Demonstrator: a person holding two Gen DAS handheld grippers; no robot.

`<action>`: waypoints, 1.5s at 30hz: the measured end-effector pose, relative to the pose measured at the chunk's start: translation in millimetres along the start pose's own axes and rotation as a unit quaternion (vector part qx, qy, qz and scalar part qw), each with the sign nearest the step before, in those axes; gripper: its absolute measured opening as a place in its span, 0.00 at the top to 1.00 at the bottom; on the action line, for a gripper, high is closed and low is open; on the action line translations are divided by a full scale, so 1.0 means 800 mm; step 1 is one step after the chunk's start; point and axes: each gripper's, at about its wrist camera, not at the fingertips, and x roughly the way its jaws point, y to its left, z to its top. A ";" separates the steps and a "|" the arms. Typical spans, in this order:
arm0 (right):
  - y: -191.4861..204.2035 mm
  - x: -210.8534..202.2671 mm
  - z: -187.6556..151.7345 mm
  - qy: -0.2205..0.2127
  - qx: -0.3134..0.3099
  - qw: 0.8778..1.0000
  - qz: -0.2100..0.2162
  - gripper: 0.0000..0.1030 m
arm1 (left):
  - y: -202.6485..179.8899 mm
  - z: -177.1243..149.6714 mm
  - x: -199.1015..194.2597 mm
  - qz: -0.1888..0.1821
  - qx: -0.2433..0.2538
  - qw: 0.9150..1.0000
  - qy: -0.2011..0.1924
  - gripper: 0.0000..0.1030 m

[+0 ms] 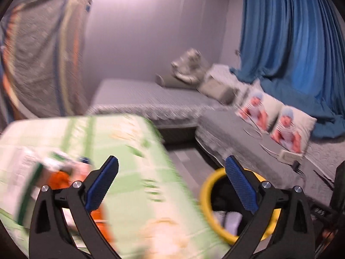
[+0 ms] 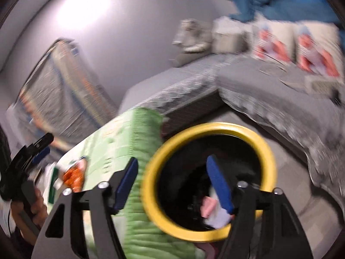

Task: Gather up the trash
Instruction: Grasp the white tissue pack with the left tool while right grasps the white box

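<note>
The place was a home, a lived-in sitting or sleeping room. Low grey quilted mattresses ran along the pale walls and met at a corner, with two printed picture cushions propped on them. Long blue pleated curtains hung behind, and a green patterned cloth covered a low table.

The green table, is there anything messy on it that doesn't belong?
Yes. At the near left end of the green tablecloth lies a crumpled orange-and-white wrapper, loose litter rather than something set there. It has not gone into the yellow-rimmed bin beside the table, which already holds some scraps.
</note>
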 end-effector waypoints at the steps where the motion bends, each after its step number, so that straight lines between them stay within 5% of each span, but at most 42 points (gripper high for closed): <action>1: 0.026 0.001 0.001 0.001 -0.033 0.999 0.021 0.37 | 0.023 0.002 -0.020 0.015 -0.002 1.000 -0.013 0.08; 5: 0.107 0.012 -0.002 0.023 -0.121 0.987 0.101 0.37 | 0.107 0.000 -0.084 0.087 -0.010 0.995 -0.048 0.08; 12: 0.279 0.065 -0.040 0.111 -0.297 0.925 0.209 0.37 | 0.246 -0.022 -0.165 0.201 -0.022 0.977 -0.074 0.08; 15: 0.345 0.099 -0.064 0.148 -0.368 0.892 0.216 0.37 | 0.288 -0.034 -0.182 0.182 -0.048 0.980 -0.066 0.08; 19: 0.408 0.149 -0.085 0.187 -0.433 0.858 0.204 0.37 | 0.325 -0.044 -0.175 0.118 -0.042 0.992 -0.009 0.08; 29: 0.448 0.211 -0.118 0.236 -0.490 0.822 0.168 0.38 | 0.324 -0.081 -0.164 0.087 0.007 0.996 0.014 0.08; 32: 0.451 0.221 -0.130 0.245 -0.497 0.817 0.159 0.43 | 0.323 -0.085 -0.151 0.079 0.015 0.996 0.025 0.08; 36: 0.449 0.226 -0.132 0.248 -0.482 0.825 0.156 0.76 | 0.323 -0.086 -0.139 0.077 0.017 0.996 0.040 0.08; 45: 0.401 0.193 -0.080 0.244 -0.344 0.877 0.231 0.78 | 0.320 -0.093 -0.097 0.074 0.044 0.992 0.088 0.08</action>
